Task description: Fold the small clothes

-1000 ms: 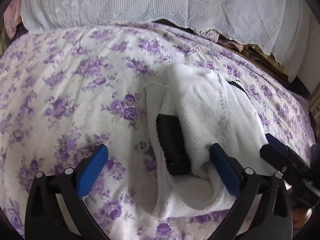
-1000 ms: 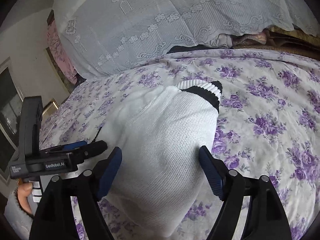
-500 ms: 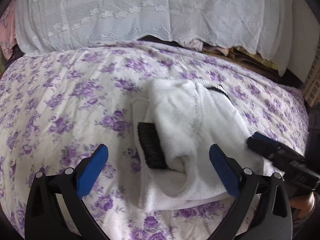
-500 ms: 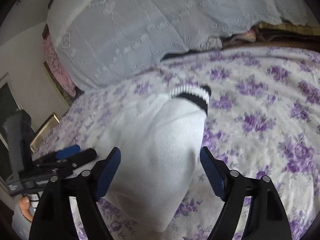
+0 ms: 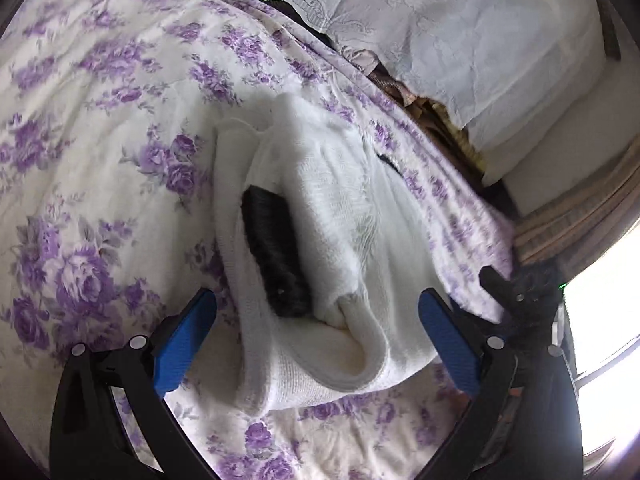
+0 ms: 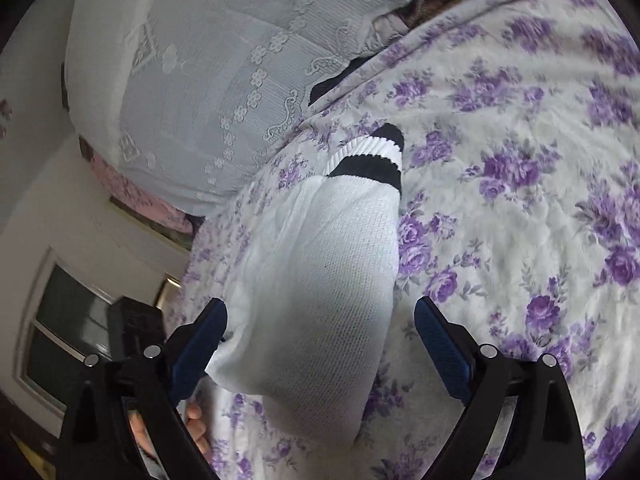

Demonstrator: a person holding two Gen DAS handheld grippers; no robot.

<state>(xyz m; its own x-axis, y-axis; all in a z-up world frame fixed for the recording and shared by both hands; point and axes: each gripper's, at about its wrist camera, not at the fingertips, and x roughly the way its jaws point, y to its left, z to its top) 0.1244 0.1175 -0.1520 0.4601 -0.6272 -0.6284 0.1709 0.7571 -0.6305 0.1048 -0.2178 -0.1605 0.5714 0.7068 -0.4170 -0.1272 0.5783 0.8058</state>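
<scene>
Centrally, a folded white knit garment (image 5: 344, 264) lies on a bedspread (image 5: 100, 184) printed with purple flowers, its layers doubled over one another. Left wrist view: the left gripper (image 5: 318, 340) stands with both blue pads spread wide, one on each side of the near edge of the garment, neither pressing on it; a black ribbed band (image 5: 276, 256) shows between the folded layers. Right wrist view: the right gripper (image 6: 320, 344) has just been opening its jaws and now stands wide, with the garment between the pads but not squeezed by them (the left pad lies very close to the cloth). A black-and-white striped cuff (image 6: 368, 156) marks the garment's far end. White lace fabric (image 6: 224, 60) hangs beyond the bed.
</scene>
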